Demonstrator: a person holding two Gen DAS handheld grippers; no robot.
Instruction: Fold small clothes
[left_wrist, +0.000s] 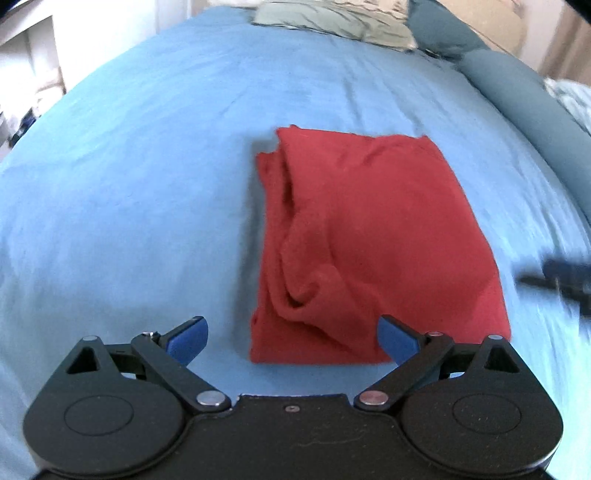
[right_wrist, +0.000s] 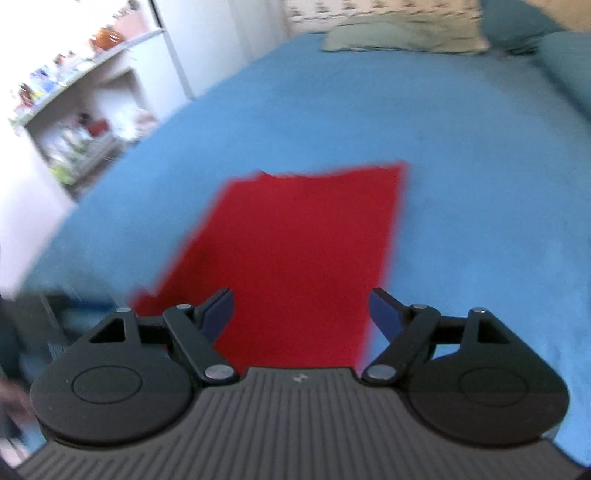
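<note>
A red garment lies folded into a rough rectangle on the blue bedsheet, with bunched layers along its left edge. My left gripper is open and empty, just short of the garment's near edge. In the right wrist view the same red garment lies flat, blurred. My right gripper is open and empty above the garment's near end. The right gripper also shows as a dark blur at the right edge of the left wrist view.
Pale green pillows and dark blue cushions lie at the far end and right side of the bed. White shelves with small items stand to the left of the bed.
</note>
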